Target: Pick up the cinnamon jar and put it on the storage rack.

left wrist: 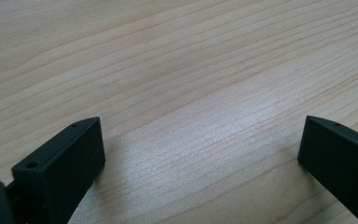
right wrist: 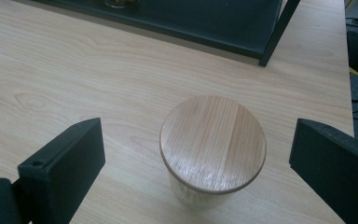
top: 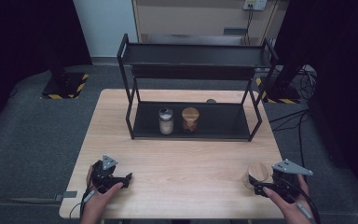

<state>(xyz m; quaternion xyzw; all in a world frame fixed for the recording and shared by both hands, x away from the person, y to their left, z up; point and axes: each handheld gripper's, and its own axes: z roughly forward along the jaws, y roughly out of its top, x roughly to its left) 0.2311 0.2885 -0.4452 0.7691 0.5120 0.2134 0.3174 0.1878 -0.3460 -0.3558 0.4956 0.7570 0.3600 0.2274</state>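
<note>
Jar position is what the whole next move hangs on, so here's how it sits. It stands upright on the tabletop near the 4 o'clock corner as seen from above, wooden lid up, long axis vertical. In the right gripper view it's dead centre between the two fingers, a touch ahead of them toward 12 o'clock, with bare wood visible on both sides of the lid. So the right gripper has its fingers spread wide, straddling the jar without touching it, nothing clamped yet.

From the high view the right gripper is just beside the jar, coming at it from roughly 5 o'clock. The left gripper is way over at the 8 o'clock side, well apart from it, fingers also spread with only tabletop grain between them.

My read: the right hand is clearly the one for this grab, and it mostly needs to push a little further toward 12 o'clock so the fingers sit beside the glass body, not the lid. The rack with two more jars sits at 12 o'clock, so that's probably the destination.
</note>
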